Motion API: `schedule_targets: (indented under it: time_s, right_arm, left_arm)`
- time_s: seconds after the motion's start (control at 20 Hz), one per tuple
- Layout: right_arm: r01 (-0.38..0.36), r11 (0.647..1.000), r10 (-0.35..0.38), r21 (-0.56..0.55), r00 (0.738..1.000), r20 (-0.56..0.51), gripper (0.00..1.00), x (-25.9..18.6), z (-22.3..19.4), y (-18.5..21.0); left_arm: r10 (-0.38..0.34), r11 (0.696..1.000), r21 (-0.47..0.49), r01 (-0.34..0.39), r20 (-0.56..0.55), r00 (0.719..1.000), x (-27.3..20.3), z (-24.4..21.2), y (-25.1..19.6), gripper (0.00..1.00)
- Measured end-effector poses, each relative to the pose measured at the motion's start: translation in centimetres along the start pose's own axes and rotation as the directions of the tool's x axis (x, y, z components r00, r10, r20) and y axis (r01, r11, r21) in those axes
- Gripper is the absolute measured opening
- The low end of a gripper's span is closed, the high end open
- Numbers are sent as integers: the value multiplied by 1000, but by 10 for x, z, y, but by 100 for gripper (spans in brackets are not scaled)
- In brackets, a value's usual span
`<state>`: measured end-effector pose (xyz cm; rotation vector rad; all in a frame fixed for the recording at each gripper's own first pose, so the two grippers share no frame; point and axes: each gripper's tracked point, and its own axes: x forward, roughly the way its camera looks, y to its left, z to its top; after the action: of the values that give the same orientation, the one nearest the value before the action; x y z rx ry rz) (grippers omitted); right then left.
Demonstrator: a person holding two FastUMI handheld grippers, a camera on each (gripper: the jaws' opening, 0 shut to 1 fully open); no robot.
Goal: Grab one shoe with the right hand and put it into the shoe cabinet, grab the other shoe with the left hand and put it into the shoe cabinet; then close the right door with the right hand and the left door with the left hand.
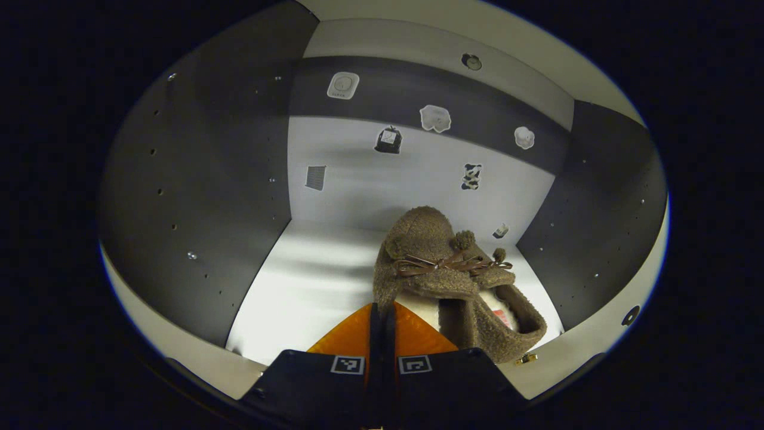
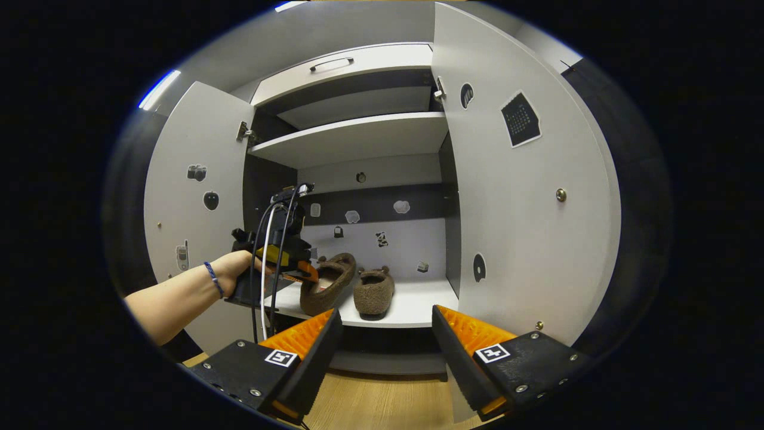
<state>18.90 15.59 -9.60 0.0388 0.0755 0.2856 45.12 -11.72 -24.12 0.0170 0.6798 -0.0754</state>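
Note:
Two brown fuzzy slippers are on the lower shelf (image 2: 418,307) of the open shoe cabinet. One slipper (image 2: 375,292) rests flat, toe toward me. The other slipper (image 2: 325,280) is tilted, its heel end raised at my left gripper (image 2: 305,275), which a hand (image 2: 230,269) holds. In the left gripper view this slipper (image 1: 441,263), with a bow and a pale lining, lies just right of the left gripper (image 1: 382,310), whose fingers are pressed together on its rim. My right gripper (image 2: 385,334) is open with nothing between its fingers, in front of the cabinet and below the shelf.
Both doors stand open: the left door (image 2: 197,197) and the right door (image 2: 525,227), which is close to my right gripper. An upper shelf (image 2: 358,134) and a drawer (image 2: 334,63) sit above. Dark side walls (image 1: 197,197) bound the compartment. Wooden floor (image 2: 382,400) lies below.

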Motion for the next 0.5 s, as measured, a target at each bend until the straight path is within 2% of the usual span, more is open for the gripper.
schedule_targets:
  time_s: [0.15,0.3,0.35,0.4,0.45,0.5]
  right_arm:
    - [12,1000,-12,11,1000,-9,93,1,-2,-4]
    - [19,1000,-19,8,1000,-2,92,1,2,-4]
    - [18,1000,-18,6,1000,1,93,0,3,-3]
    - [16,1000,-16,6,1000,4,92,-2,5,-1]
    - [14,1000,-14,6,1000,8,92,-3,7,0]
    - [12,1000,-12,8,1000,10,92,-6,8,2]
  left_arm:
    - [9,999,34,-9,-4,1000,8,2,-1,7]
    - [43,996,79,-49,70,997,-3,21,2,30]
    - [28,996,85,-37,100,995,-14,28,-4,35]
    - [20,996,87,-32,133,991,-26,34,-6,49]
    - [6,996,84,-20,163,987,-39,41,-10,49]
    - [-4,997,78,-11,193,981,-53,46,-13,67]
